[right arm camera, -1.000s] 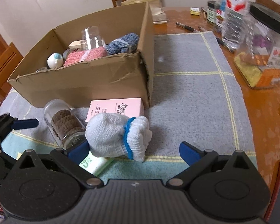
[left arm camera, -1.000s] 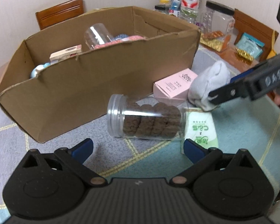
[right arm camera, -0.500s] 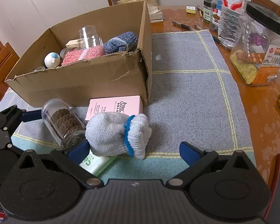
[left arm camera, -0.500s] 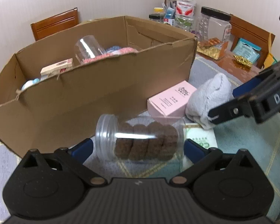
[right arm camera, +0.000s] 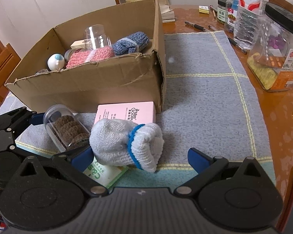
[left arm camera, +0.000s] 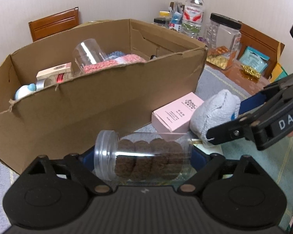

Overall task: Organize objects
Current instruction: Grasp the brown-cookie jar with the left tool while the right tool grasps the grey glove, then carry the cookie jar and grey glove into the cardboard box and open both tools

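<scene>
We find the left gripper (left arm camera: 143, 155) jaws just closing on the cookie jar (left arm camera: 146, 159) for boxing, while the right gripper (right arm camera: 140, 159) jaws gape around the rolled sock (right arm camera: 125, 144).

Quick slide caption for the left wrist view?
Left gripper, jaws just closing, spans the clear plastic jar of brown cookies lying before the open cardboard box.

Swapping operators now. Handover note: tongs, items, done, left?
Left tongs: jaws have just been closing around the cookie jar, which lies on its side; contact unclear.
Right tongs: open around the white sock roll, not gripping.
Done: glass jar, pink towel and blue towel already in the cardboard box.
Left: cookie jar, sock roll, pink box, green packet, all on the mat.
</scene>
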